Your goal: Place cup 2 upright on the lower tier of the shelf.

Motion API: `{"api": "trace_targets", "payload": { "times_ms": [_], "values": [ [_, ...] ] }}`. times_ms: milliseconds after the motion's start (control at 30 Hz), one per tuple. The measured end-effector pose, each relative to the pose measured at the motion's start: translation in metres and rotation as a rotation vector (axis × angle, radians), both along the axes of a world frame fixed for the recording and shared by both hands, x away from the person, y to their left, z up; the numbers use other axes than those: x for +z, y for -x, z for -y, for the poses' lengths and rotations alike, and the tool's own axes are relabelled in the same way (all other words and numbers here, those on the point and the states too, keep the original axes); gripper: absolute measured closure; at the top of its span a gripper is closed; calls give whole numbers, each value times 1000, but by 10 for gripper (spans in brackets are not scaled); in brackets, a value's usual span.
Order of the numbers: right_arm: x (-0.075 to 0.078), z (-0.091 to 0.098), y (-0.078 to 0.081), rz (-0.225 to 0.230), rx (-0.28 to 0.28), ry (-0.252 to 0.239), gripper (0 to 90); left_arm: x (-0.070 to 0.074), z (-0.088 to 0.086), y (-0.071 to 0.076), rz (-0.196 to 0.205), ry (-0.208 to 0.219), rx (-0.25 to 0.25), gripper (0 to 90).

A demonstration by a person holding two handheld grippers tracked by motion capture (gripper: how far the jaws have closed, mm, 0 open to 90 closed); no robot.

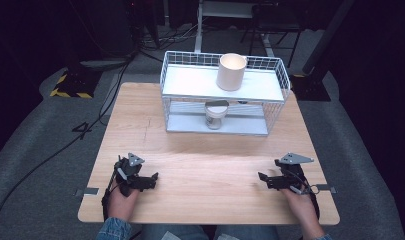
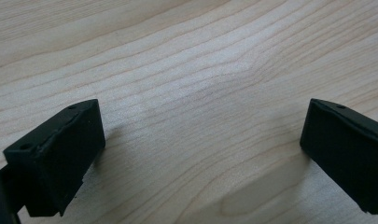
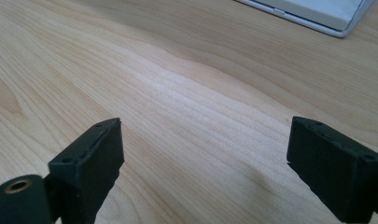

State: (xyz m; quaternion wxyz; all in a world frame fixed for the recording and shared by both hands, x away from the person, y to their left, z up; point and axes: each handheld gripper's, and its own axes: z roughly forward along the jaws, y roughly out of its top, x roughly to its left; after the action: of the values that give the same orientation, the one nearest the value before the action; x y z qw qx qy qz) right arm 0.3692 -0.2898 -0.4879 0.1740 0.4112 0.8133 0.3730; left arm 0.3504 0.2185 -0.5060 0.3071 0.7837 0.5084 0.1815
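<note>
Now, room: bare table (image 1: 210, 165) between grippers, wire rack (image 1: 225, 95) far.
Left gripper (image 1: 149, 181): near-left, wide open, empty.
Right gripper (image 1: 265, 179): near-right, wide open, empty.

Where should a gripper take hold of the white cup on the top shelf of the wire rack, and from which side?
Probably the white cup is best gripped across its straight side wall, near the middle, coming from above the wire rack: it stands upright and open, and the rack's raised rim partly blocks a low approach.
</note>
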Motion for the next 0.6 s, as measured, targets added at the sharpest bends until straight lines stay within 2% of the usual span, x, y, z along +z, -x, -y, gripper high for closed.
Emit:
{"api": "trace_targets", "payload": {
  "times_ms": [167,267,600],
  "values": [
    [-4,-2,1,-5,8,40,110,0,0,0,-1,-1,-1,3],
    [-7,-2,1,-12,13,28,111,0,0,0,-1,-1,-1,4],
    [-15,-2,0,-29,4,53,101,0,0,0,-2,0,-2,3]
  ]
}}
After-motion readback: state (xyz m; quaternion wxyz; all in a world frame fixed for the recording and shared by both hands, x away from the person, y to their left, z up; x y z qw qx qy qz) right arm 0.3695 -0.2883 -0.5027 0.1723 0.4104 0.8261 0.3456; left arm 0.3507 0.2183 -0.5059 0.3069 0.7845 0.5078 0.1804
